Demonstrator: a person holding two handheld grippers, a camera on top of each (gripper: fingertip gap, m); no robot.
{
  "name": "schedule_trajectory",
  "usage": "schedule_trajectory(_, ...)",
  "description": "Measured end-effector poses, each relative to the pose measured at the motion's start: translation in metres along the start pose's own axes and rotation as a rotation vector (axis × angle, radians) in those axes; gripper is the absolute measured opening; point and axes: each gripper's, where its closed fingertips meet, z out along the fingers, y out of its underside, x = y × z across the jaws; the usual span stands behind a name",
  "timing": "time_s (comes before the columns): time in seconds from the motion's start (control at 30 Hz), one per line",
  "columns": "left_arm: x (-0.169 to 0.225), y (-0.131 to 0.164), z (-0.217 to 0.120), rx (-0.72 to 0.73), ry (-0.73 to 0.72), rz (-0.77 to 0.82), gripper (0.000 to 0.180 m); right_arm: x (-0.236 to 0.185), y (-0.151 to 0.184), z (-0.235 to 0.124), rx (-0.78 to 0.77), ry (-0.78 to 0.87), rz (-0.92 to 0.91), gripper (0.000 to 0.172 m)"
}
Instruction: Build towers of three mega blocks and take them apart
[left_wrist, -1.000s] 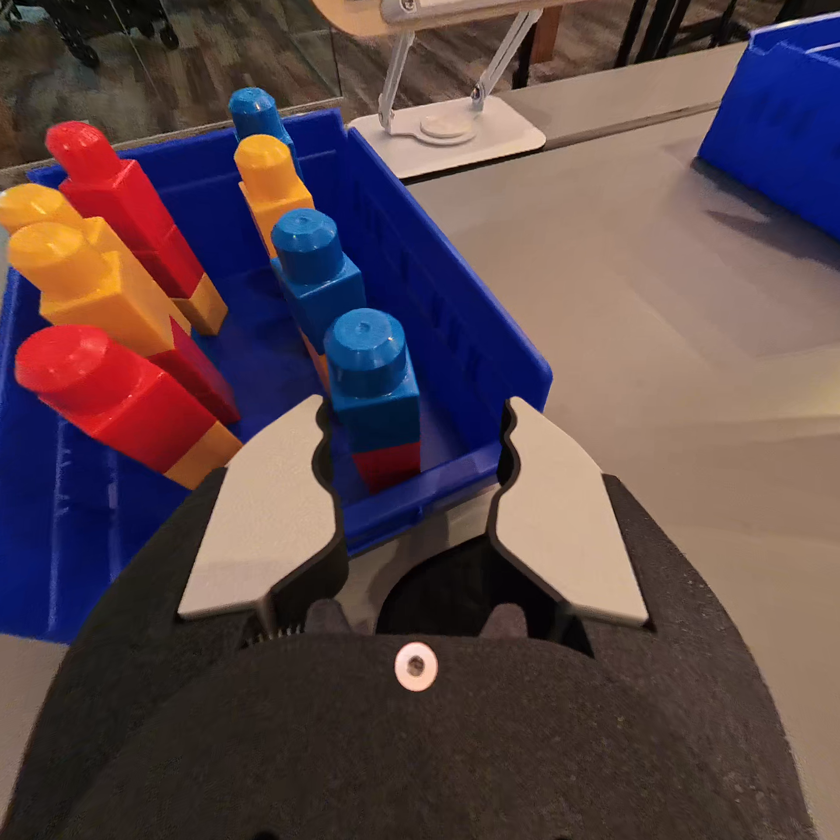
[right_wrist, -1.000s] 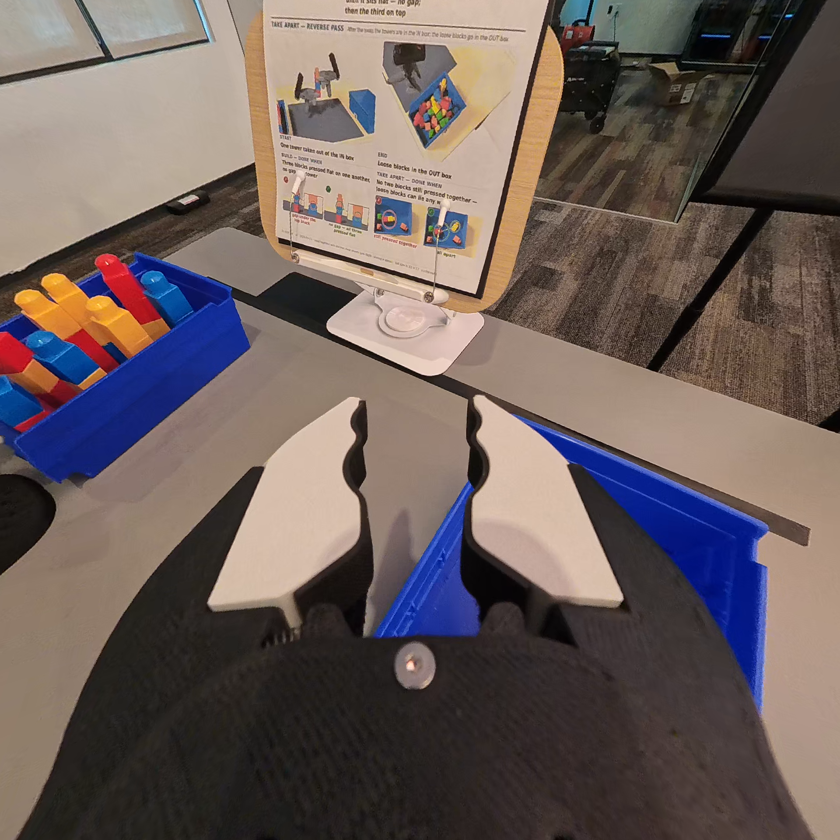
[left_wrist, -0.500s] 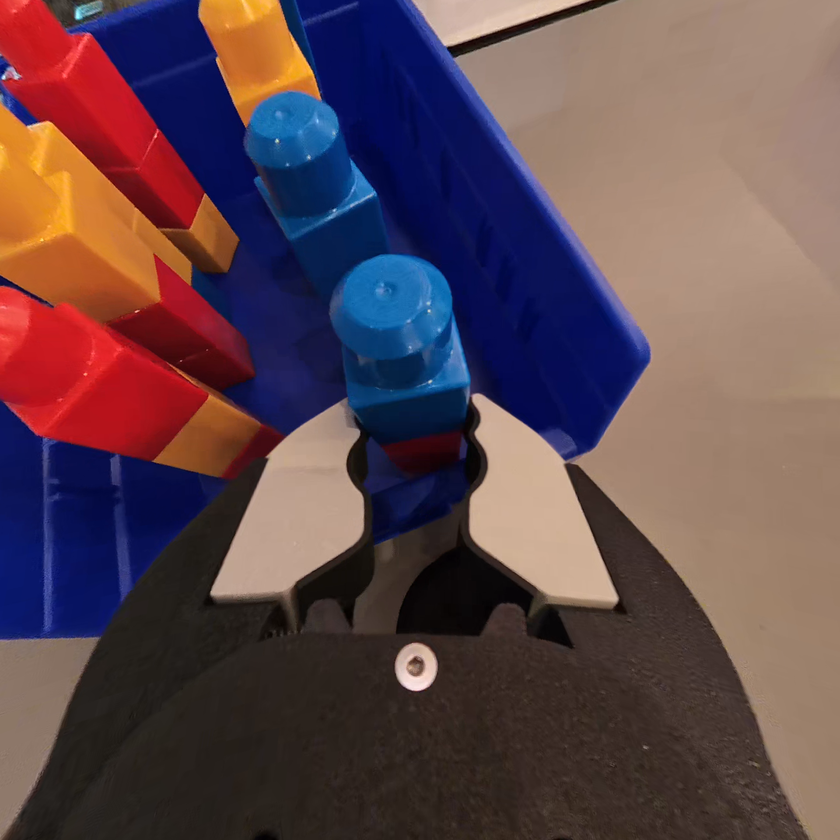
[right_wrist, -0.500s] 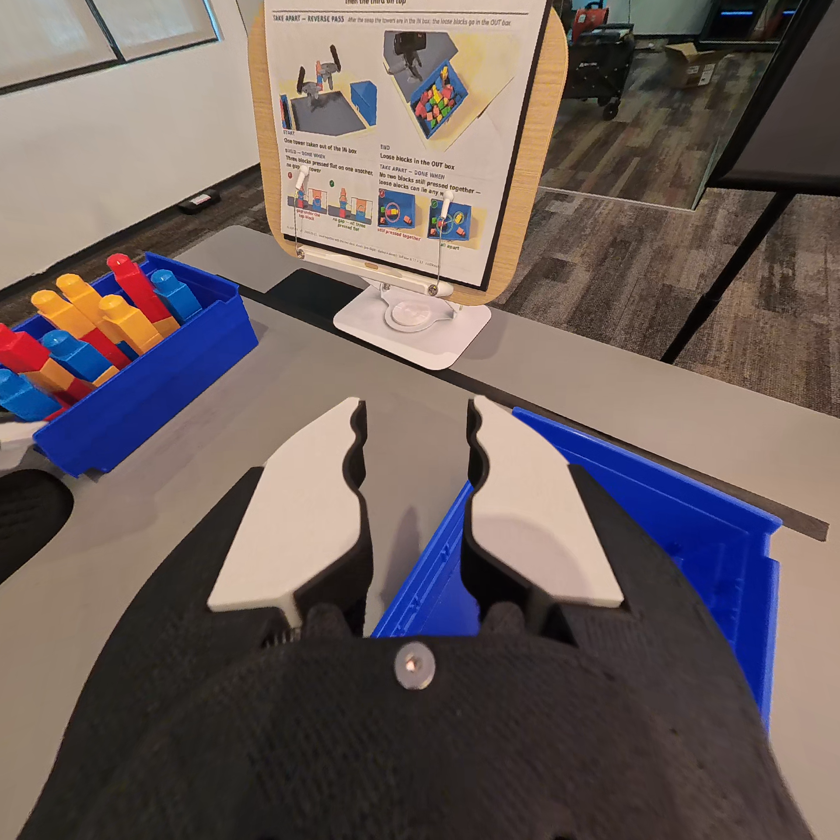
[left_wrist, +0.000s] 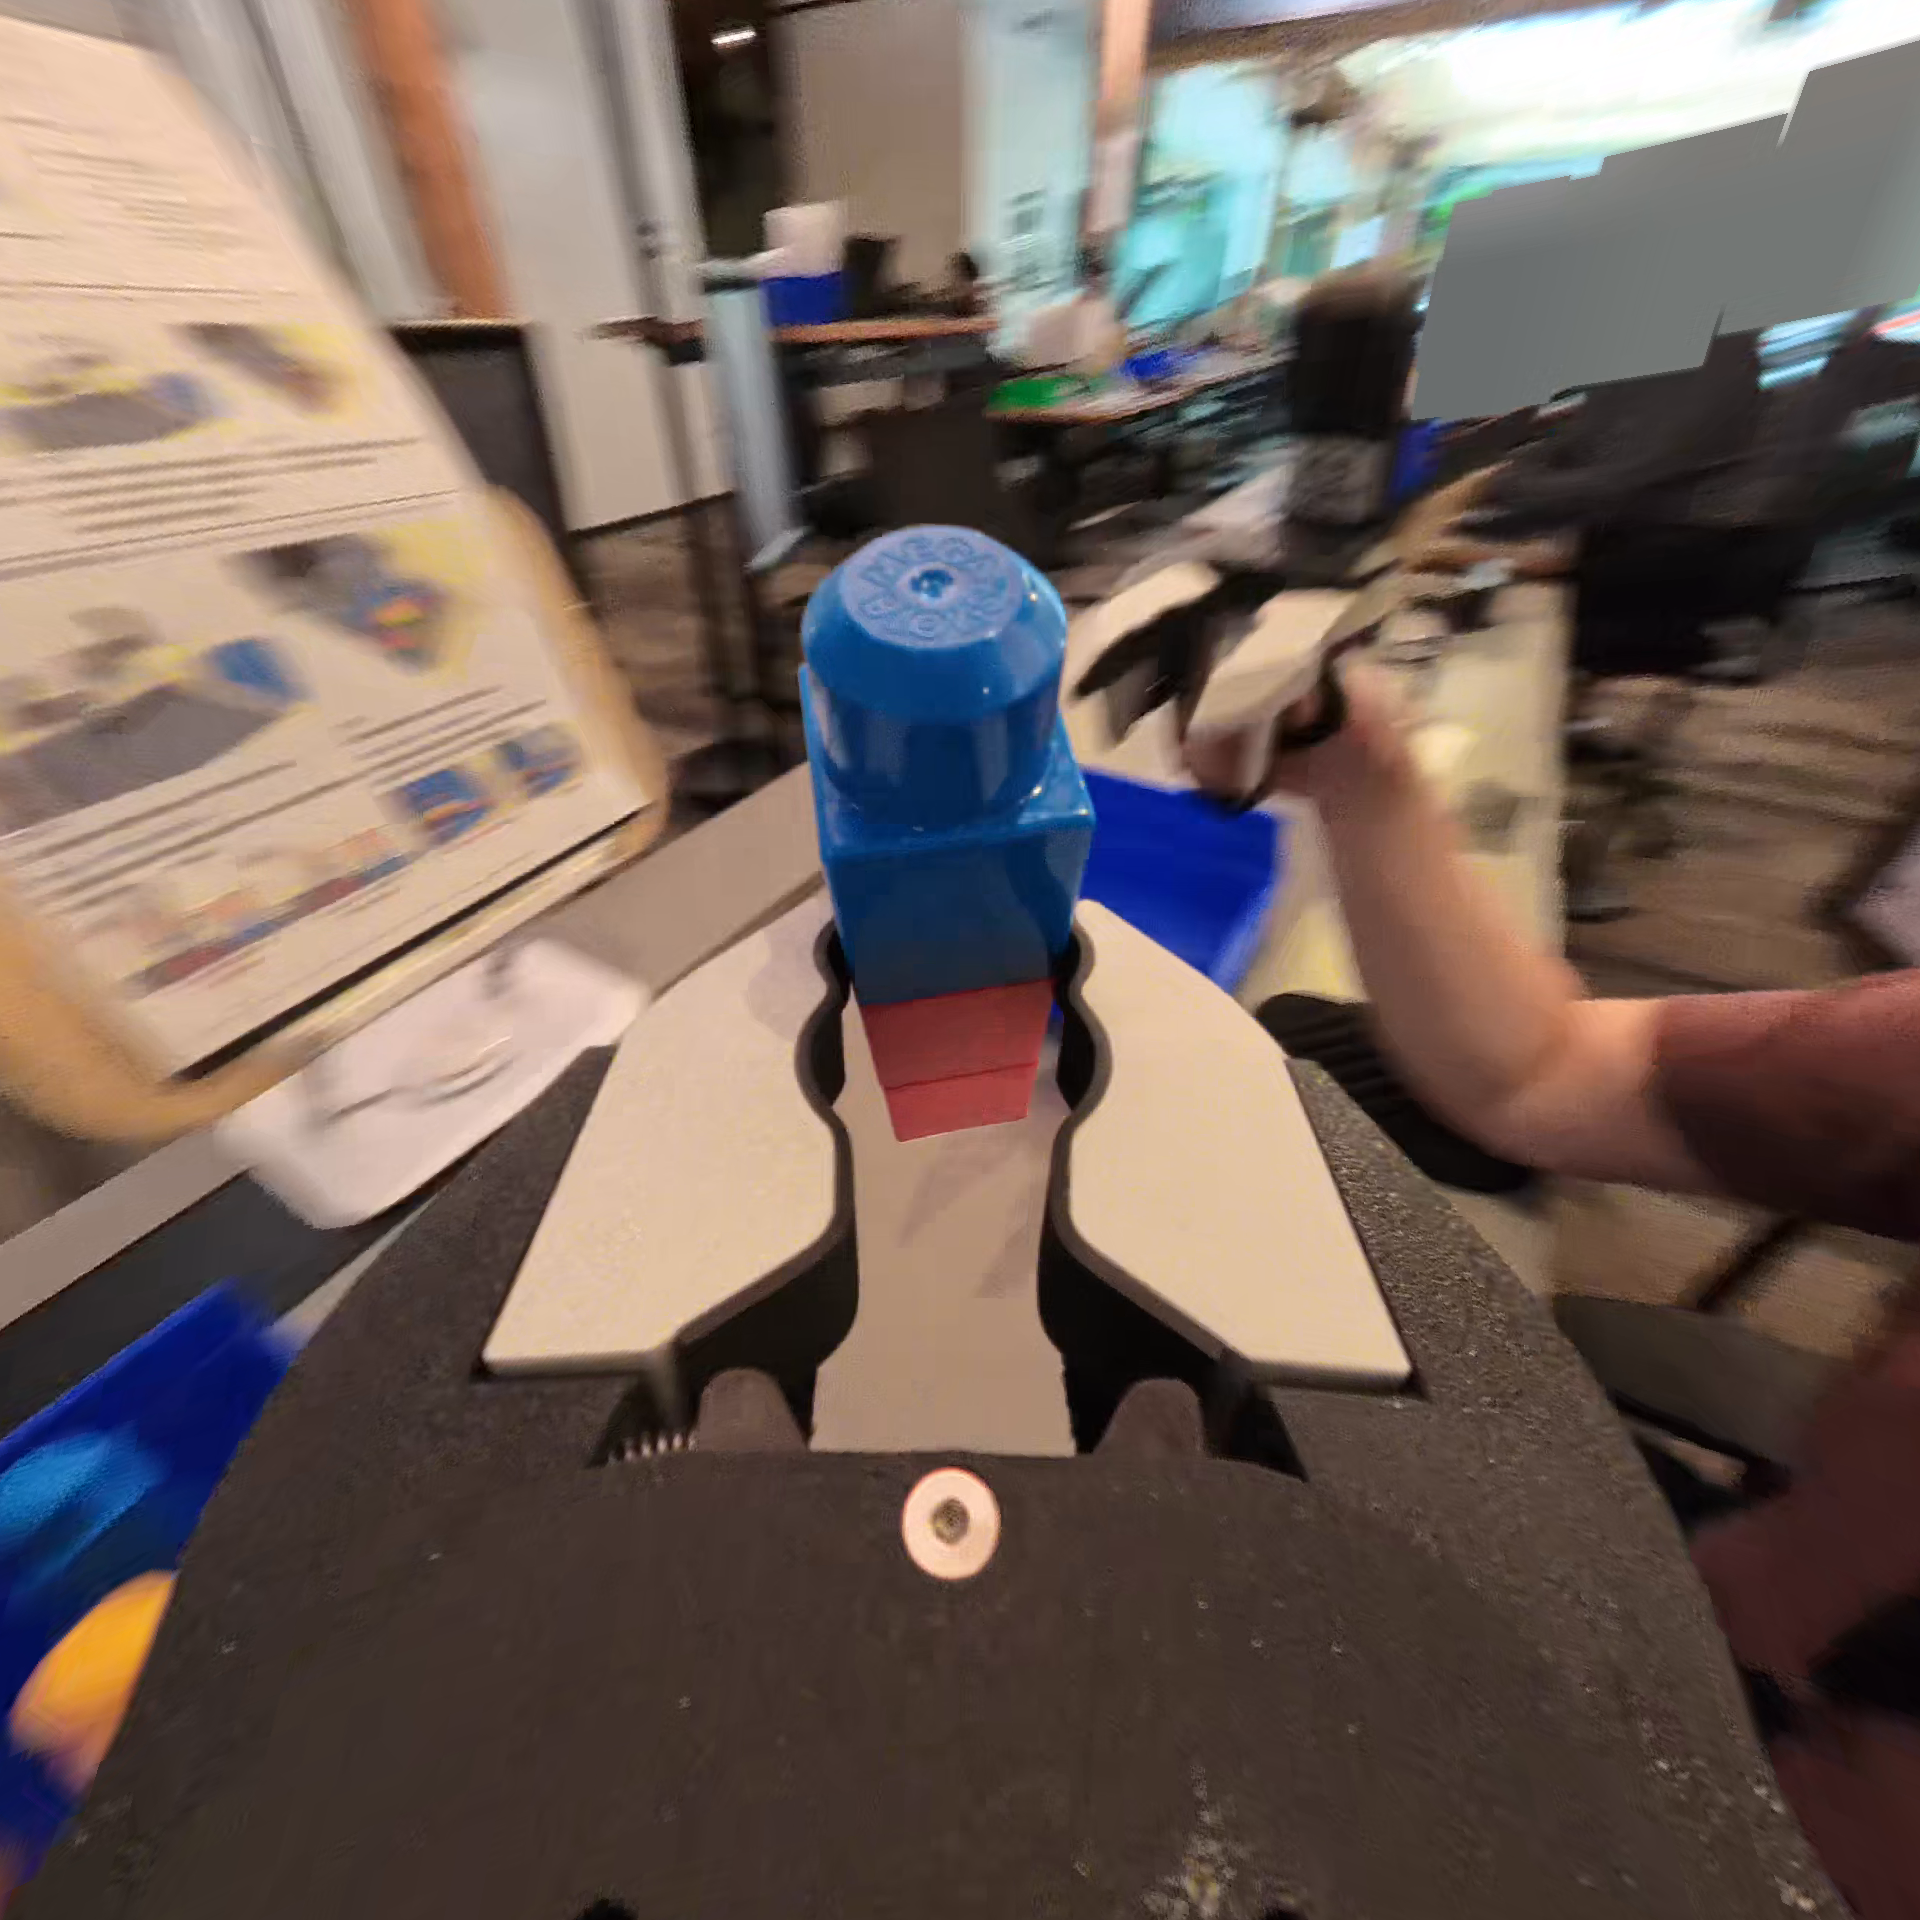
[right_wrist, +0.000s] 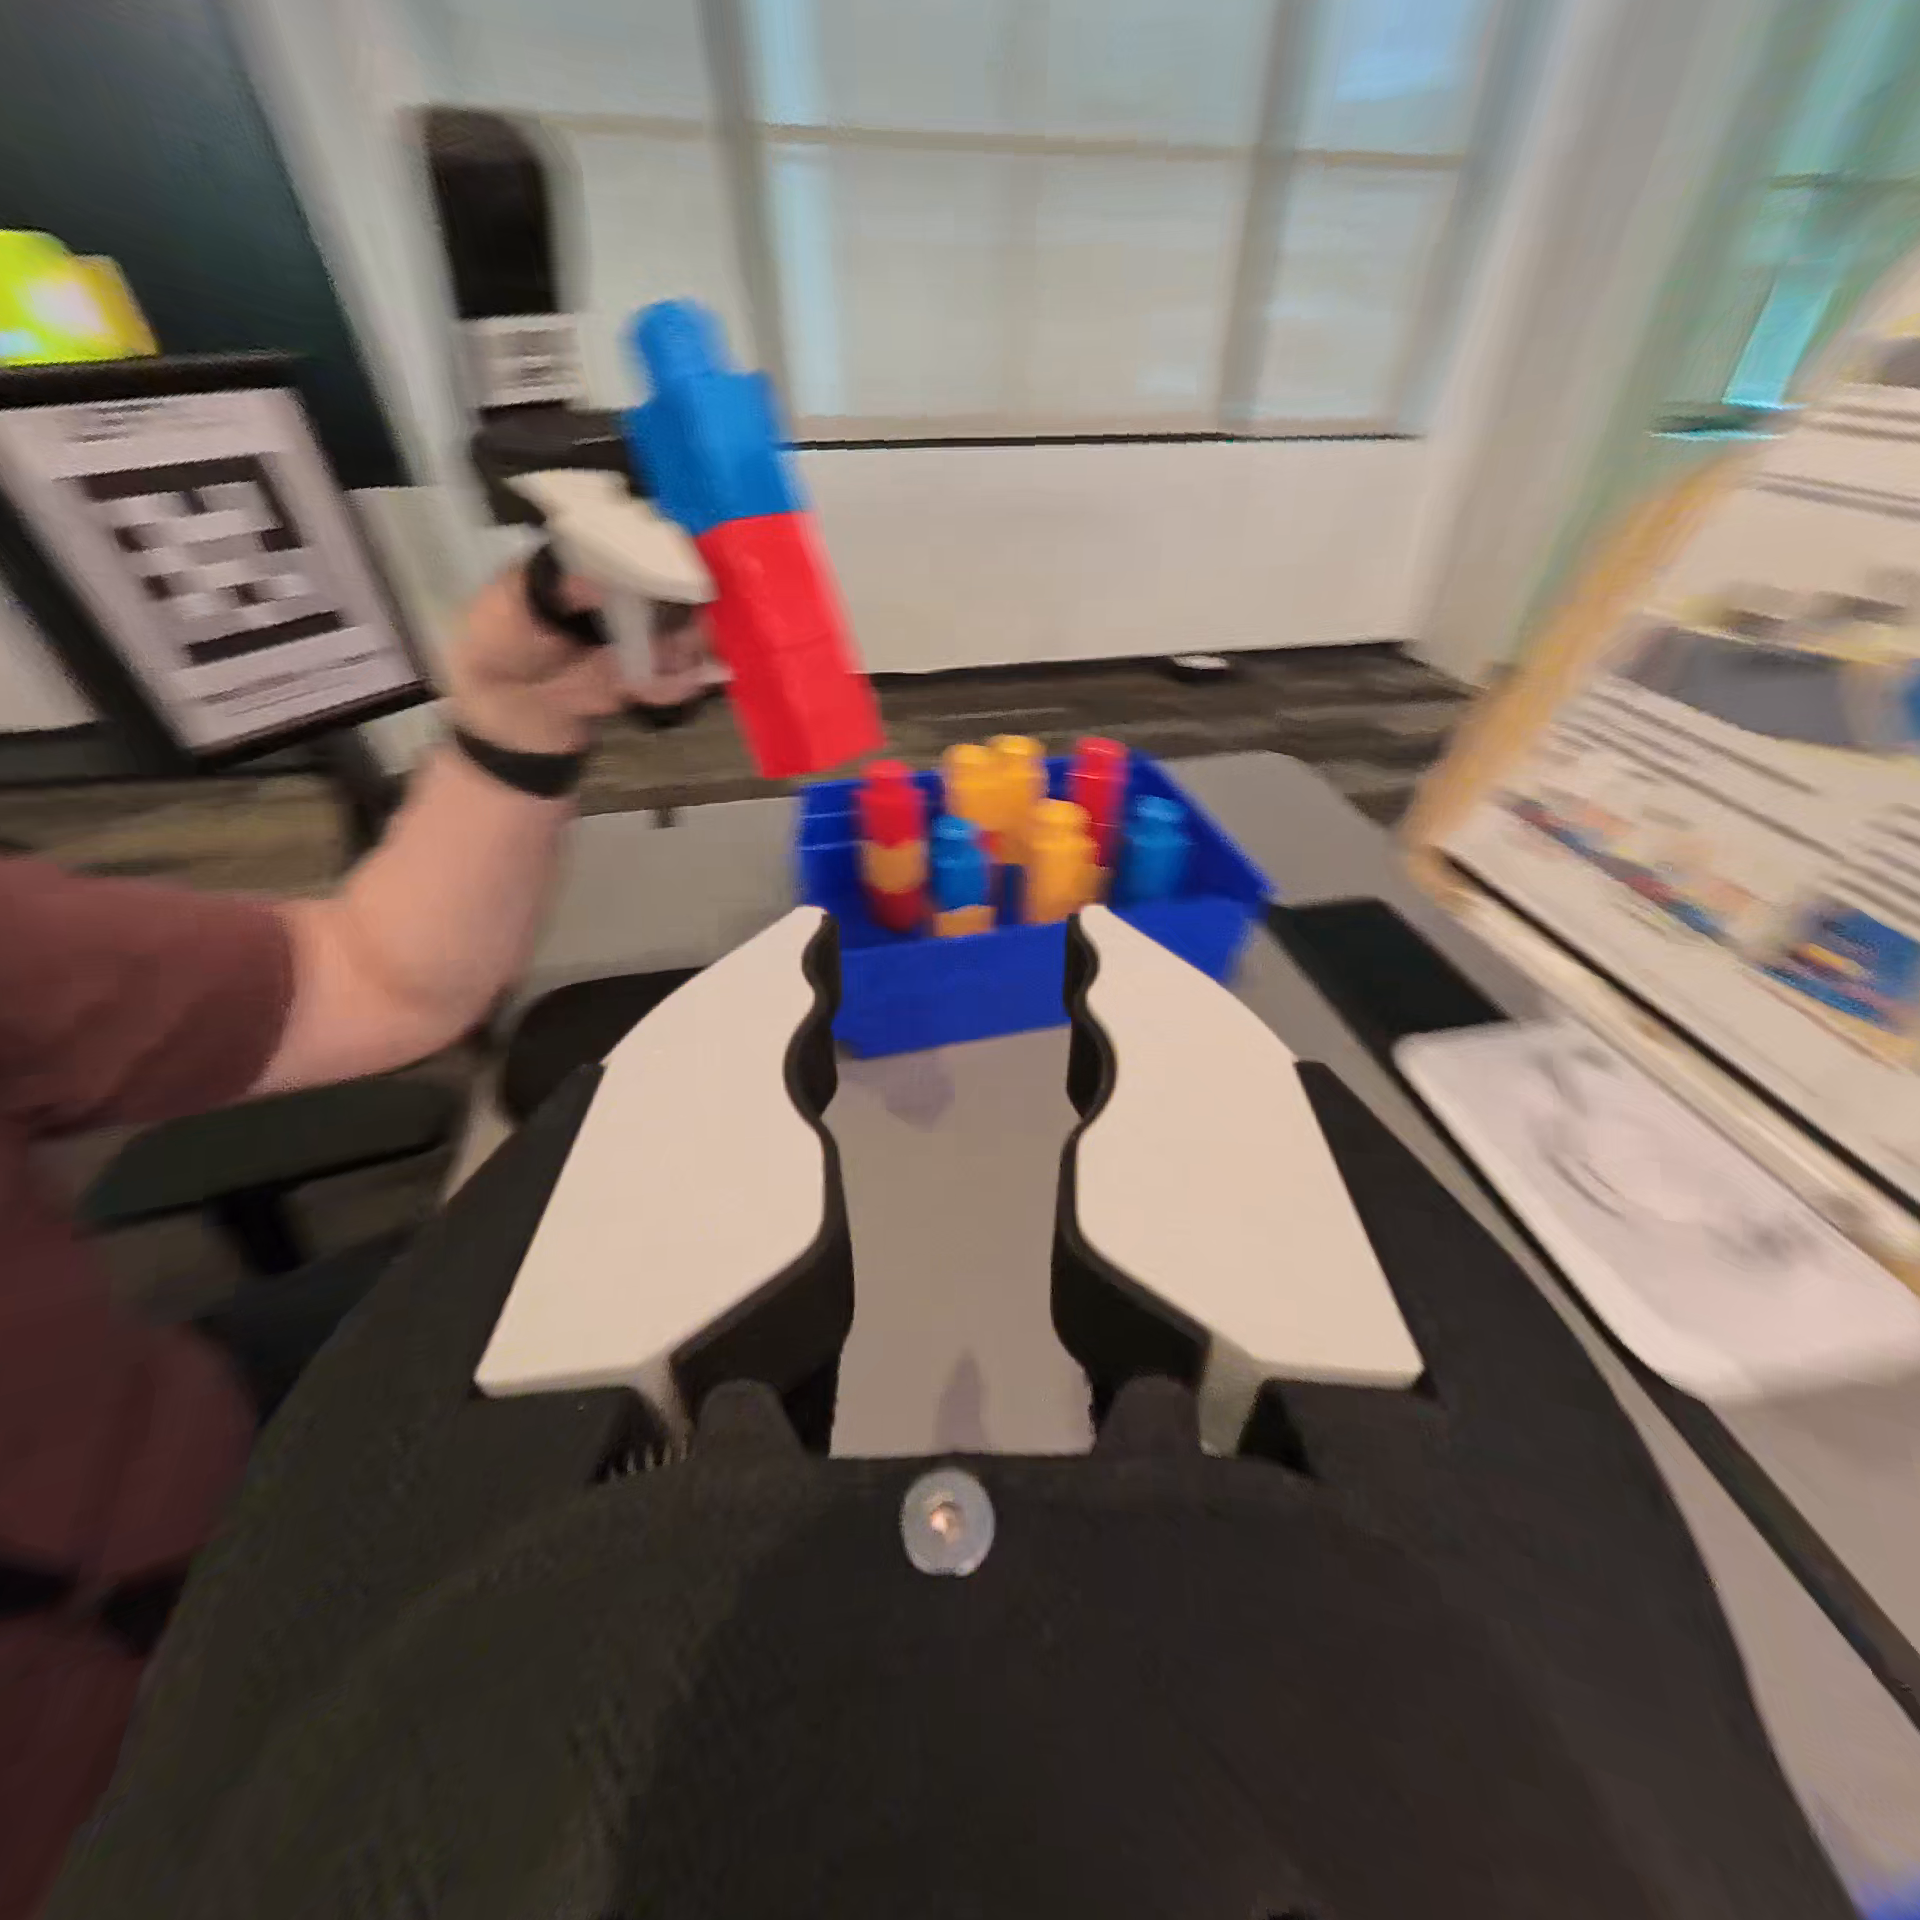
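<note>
- While everything around it is smeared with motion blur, the left gripper (left_wrist: 951, 961) is easy to read: its pale fingers (left_wrist: 717, 1122) are pinched onto a tower (left_wrist: 940, 831) of one blue block on top and two red ones below, pads pressing the sides about where blue meets red.
- Seen from the right wrist, that tower (right_wrist: 743, 551) hangs in the air, tilted, blue stud up and to the left, red end pointing down toward the bin. The person's left hand (right_wrist: 530, 665) is wrapped round the gripper handle, with a dark band on the wrist and a maroon sleeve (right_wrist: 114, 997) further back.
- Right gripper (right_wrist: 951, 971) is spread with nothing between the pads, just grey table (right_wrist: 945, 1195) showing through the gap.
- Just beyond its fingertips sits a blue bin (right_wrist: 966, 987) full of standing towers (right_wrist: 1018, 831) in red, yellow and blue, pretty blurry so I can't count blocks per tower.
- Another blue bin (left_wrist: 1174, 862) shows behind the held tower in the left wrist view, near the right gripper.
- An instruction board (left_wrist: 260, 582) on a white stand (left_wrist: 436, 1060) stands at the far edge of the table; it's too smeared to make out.
- Further out is an office floor with desks, plus windows on the other side.
</note>
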Motion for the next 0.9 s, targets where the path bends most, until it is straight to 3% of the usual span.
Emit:
schedule_trajectory(0.1, 0.030, -0.020, 0.030, 0.053, 0.238, -0.032, 0.037, -0.033, -0.003, 0.028, 0.042, -0.140, -0.046, 0.053)
schedule_trajectory(0.17, 0.038, -0.024, 0.047, 0.065, 0.304, -0.029, 0.037, -0.039, 0.004, 0.042, 0.032, -0.175, -0.025, 0.067)
schedule_trajectory(0.27, 0.043, -0.013, 0.065, 0.043, 0.354, -0.013, 0.037, -0.030, 0.012, 0.057, 0.032, -0.167, 0.037, 0.072)
schedule_trajectory(0.33, 0.043, -0.003, 0.071, 0.040, 0.396, -0.015, 0.037, -0.027, 0.018, 0.063, 0.033, -0.184, 0.071, 0.066)
schedule_trajectory(0.4, 0.038, 0.003, 0.076, 0.025, 0.434, -0.036, 0.037, -0.024, 0.027, 0.067, 0.011, -0.222, 0.106, 0.039)
schedule_trajectory(0.47, 0.033, 0.008, 0.080, 0.034, 0.450, -0.058, 0.037, -0.018, 0.035, 0.069, -0.016, -0.227, 0.138, 0.037)
schedule_trajectory(0.57, 0.017, 0.024, 0.097, 0.025, 0.359, -0.089, 0.045, -0.003, 0.041, 0.070, -0.026, -0.151, 0.133, 0.037)
schedule_trajectory(0.63, 0.022, 0.032, 0.102, -0.003, 0.413, -0.123, 0.037, -0.001, 0.046, 0.071, -0.045, -0.139, 0.134, 0.037)
schedule_trajectory(0.8, 0.022, 0.029, 0.102, 0.002, 0.412, -0.098, 0.036, -0.001, 0.050, 0.070, -0.099, -0.111, 0.121, 0.037)
schedule_trajectory(0.9, 0.013, -0.004, 0.075, 0.182, 0.410, -0.145, 0.036, 0.003, 0.067, 0.066, -0.238, -0.031, 0.035, 0.037)
